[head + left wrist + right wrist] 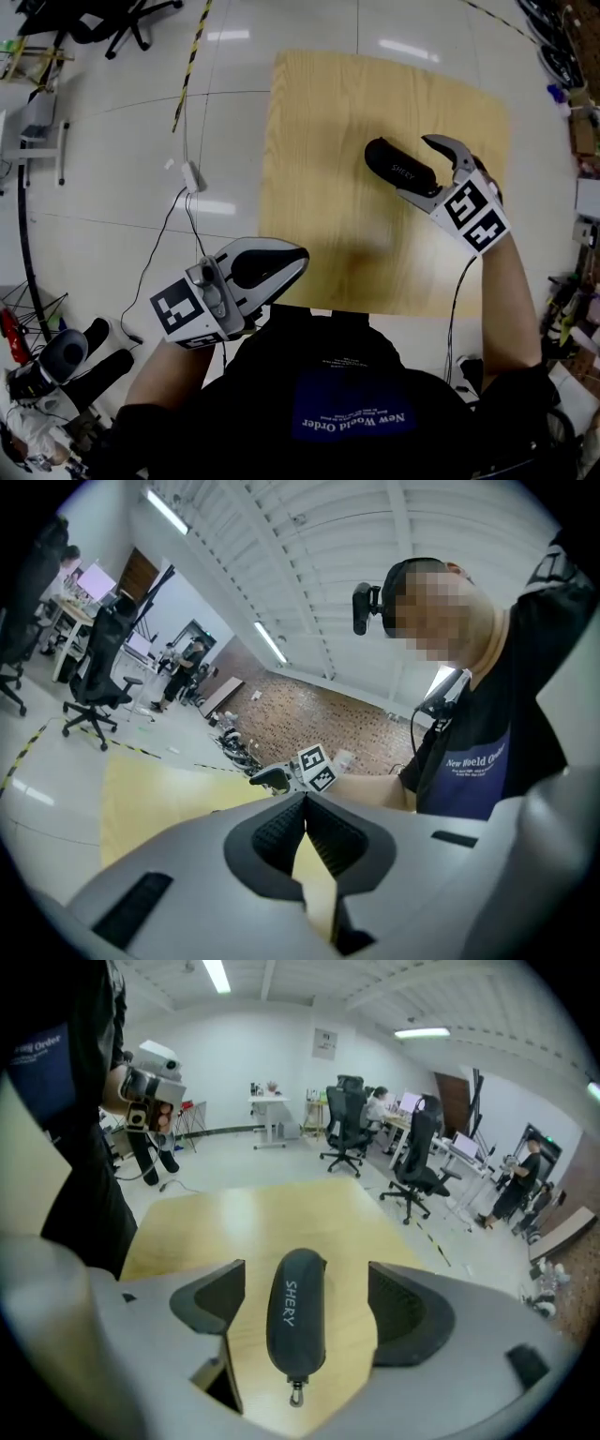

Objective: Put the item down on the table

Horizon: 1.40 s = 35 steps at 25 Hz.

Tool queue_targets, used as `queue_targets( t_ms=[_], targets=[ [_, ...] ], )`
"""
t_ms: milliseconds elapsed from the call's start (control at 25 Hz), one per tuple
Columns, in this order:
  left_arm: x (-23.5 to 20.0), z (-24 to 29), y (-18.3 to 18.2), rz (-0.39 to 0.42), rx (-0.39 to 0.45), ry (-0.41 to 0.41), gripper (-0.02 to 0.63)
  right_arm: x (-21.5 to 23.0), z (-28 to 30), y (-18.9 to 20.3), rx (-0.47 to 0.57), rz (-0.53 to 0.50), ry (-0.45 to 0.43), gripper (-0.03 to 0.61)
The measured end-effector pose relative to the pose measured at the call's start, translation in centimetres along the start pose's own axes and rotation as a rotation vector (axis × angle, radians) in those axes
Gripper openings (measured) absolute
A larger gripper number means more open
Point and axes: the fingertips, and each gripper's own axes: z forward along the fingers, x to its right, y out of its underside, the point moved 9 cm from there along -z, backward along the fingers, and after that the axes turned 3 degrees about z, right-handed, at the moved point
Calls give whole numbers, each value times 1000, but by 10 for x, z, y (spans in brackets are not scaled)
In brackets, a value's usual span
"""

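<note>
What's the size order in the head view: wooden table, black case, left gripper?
Largest: wooden table.
Then left gripper, though it's nearer the camera, so unsure.
Smallest: black case.

My left gripper sits close to my chest, on my left side. Its nose points to the right and a little forward. In the left gripper view its two jaws are pressed together at the tips. My left arm is bent, with the elbow low and out to the side.

My right arm reaches out in front of me, bare below the black sleeve. My right gripper is far out ahead and points to the left. In the right gripper view its jaws stand wide apart.
</note>
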Motion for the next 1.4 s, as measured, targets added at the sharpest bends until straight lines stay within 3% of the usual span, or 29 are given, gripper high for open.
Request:
queue_targets(
  t_ms=[120,280,320,520,640,1000,1160,1400],
  targets=[
    [17,-10,-32,24,24,-11,3,-2,-64,-35,153,53,10,384],
    [30,-13,-81,94,87,-24,3,-1,-162,-74,448,179,13,361],
    [35,-14,-92,110,102,-26,3,-5,-185,-79,523,211,14,295],
    [69,-14,-126,193,148,-14,3,-42,-265,-76,777,291,48,106],
    [90,-11,-134,228,163,1,3,-68,-285,-59,828,308,70,-9],
    [118,-8,-129,254,169,9,3,-108,-268,-14,914,536,0,-11],
    [123,-6,-125,261,153,16,3,-113,-261,-8,902,533,-6,-12],
    [124,-17,-124,262,166,-4,3,-111,-254,-30,874,450,-21,-12]
  ],
)
